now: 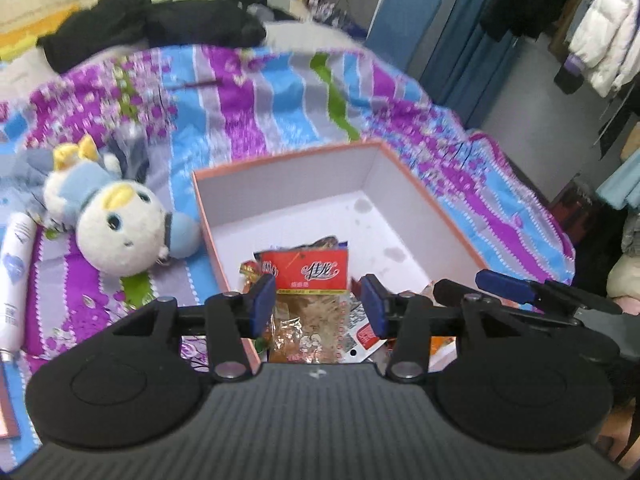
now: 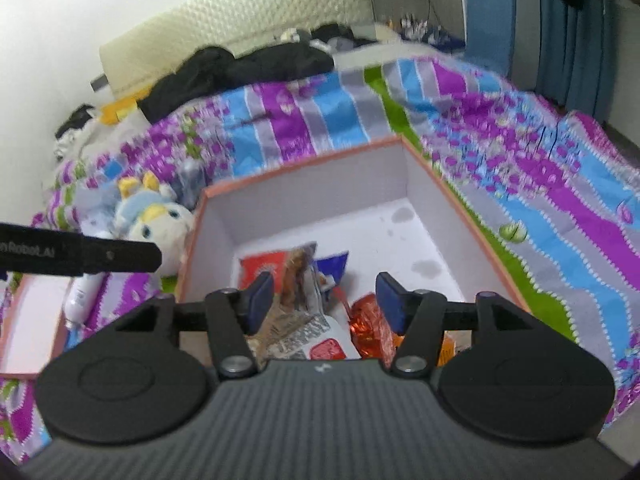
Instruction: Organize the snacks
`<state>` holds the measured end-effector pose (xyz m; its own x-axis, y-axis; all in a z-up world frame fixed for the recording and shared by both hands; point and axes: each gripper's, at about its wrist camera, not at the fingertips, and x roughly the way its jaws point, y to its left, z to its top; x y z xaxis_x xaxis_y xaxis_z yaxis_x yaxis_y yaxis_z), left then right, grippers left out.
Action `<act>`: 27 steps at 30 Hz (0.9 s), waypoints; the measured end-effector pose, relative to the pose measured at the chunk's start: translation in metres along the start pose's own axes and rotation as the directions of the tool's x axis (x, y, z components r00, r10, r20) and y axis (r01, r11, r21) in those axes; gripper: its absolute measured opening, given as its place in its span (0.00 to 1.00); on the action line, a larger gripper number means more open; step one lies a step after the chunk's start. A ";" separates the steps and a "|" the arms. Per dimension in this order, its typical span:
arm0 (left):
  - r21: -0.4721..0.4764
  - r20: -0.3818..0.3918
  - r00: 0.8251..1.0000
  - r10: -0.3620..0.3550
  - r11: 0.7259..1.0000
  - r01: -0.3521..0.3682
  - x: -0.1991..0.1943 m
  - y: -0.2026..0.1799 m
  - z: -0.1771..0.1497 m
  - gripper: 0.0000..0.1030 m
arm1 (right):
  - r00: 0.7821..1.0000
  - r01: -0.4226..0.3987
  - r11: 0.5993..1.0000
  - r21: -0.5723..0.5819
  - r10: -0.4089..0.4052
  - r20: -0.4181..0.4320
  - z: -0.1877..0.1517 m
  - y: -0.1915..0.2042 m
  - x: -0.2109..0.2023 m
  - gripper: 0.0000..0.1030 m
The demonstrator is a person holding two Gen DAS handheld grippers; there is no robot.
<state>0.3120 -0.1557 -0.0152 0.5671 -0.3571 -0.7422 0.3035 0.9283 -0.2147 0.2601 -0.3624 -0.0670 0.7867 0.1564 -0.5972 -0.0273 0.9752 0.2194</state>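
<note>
A white cardboard box with a pink rim stands on the bed. Its near end holds several snack packets: a red packet with white writing, a clear pack of brown snacks, a blue packet and an orange foil one. My left gripper hangs over these packets with its blue pads apart, and neither pad presses on anything. My right gripper hovers over the same pile, open too. The right gripper's blue fingertip shows at the box's right side in the left wrist view.
A striped purple and blue quilt covers the bed. A plush toy and a white tube lie left of the box. The box lid lies further left. Black clothing is heaped at the far end.
</note>
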 end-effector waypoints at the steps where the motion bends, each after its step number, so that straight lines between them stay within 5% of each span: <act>1: 0.009 0.019 1.000 0.001 1.000 -0.001 -0.012 -0.003 0.000 0.52 | 1.000 -0.003 1.000 -0.002 0.004 0.019 0.002 0.004 -0.010 0.57; 14: 0.018 0.226 0.974 0.009 1.000 -0.013 -0.161 -0.022 -0.033 0.52 | 0.976 -0.032 0.999 -0.041 0.040 0.215 0.007 0.046 -0.135 0.57; 27: 0.001 0.294 0.956 0.012 1.000 -0.013 -0.220 -0.025 -0.097 0.52 | 0.967 -0.040 0.999 -0.029 0.046 0.249 -0.036 0.061 -0.188 0.57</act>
<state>0.1051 -0.0906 0.0923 0.7705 -0.3608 -0.5255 0.2972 0.9326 -0.2046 0.0885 -0.3265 0.0306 0.9133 0.1571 -0.3758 -0.0766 0.9724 0.2205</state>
